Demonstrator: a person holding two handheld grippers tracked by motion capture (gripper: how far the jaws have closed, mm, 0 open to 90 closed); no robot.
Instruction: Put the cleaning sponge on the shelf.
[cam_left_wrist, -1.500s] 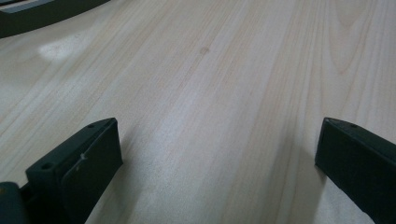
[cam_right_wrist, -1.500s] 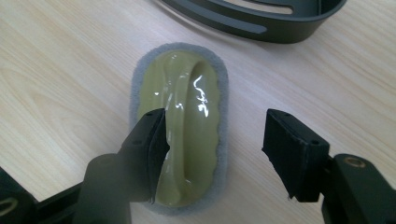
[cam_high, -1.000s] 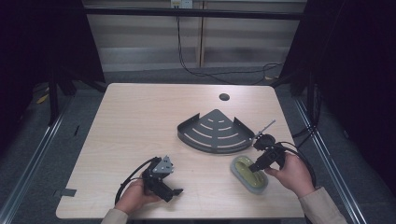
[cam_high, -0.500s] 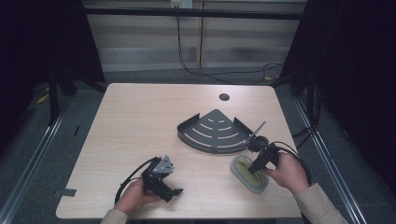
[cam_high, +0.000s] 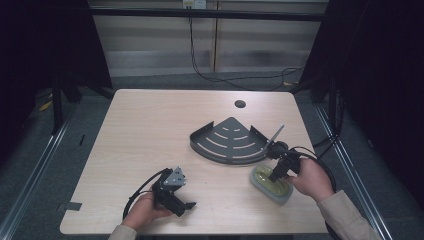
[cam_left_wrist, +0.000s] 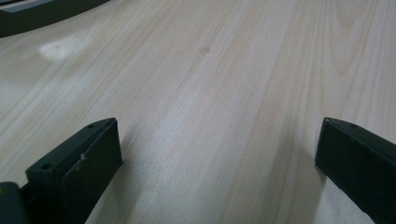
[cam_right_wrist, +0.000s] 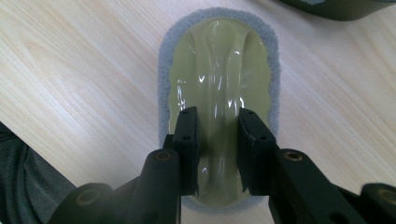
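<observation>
Pinching the sponge (cam_right_wrist: 219, 93), right gripper (cam_right_wrist: 218, 140) points straight down.

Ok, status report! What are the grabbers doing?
Right gripper shut on yellow-topped grey sponge, flat on table. Left gripper open, empty. Dark quarter-round metal shelf beside sponge, not blocking.

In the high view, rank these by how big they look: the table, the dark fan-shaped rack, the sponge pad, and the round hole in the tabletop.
1. table
2. fan-shaped rack
3. sponge pad, partly covered by the right gripper, whose jaws have just closed on its raised middle
4. round hole
</observation>
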